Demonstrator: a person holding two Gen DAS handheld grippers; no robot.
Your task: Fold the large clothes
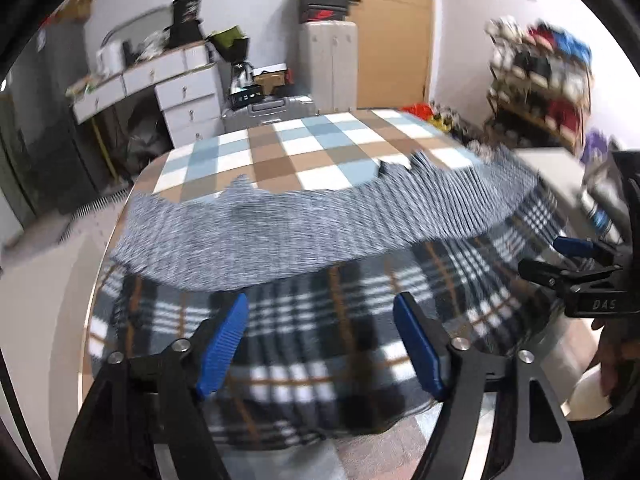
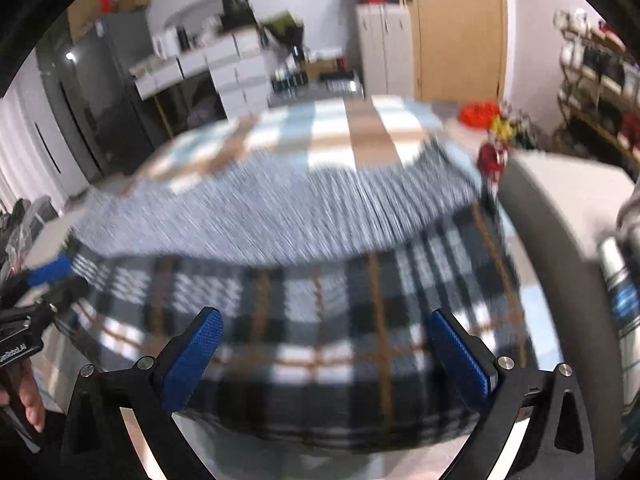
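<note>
The plaid garment [image 1: 304, 344] lies spread flat on the table [image 1: 280, 148], at its near end, over the blue, brown and white checked tablecloth [image 1: 304, 160]; a grey knit garment [image 1: 280, 232] lies across the table just beyond the plaid garment and overlaps its far edge. The left wrist view shows the knit garment's ragged far edge sharply; the right wrist view renders the same grey knit garment [image 2: 280, 216] and plaid garment [image 2: 320, 340] with heavy motion blur. The left wrist view alone shows a silver suitcase [image 1: 268, 110] beyond the table's far end, and the right gripper [image 1: 576, 264] at the plaid garment's right edge, with lettering "DAS" on its black body and fingers of a hand [image 1: 610, 356] below it. The right wrist view alone shows a dark refrigerator [image 2: 104, 96] beyond the table's far left corner, and part of the left gripper [image 2: 44, 276] at the plaid garment's left side, with a partly legible white label and a hand [image 2: 30, 400] beneath. Both grippers tilt down toward the plaid garment. The left gripper [image 1: 320, 344] is released, blue pads [image 1: 222, 348] apart, nothing between them. The right gripper [image 2: 326, 360] is released at full spread, pads [image 2: 192, 360] clear of the cloth.
</note>
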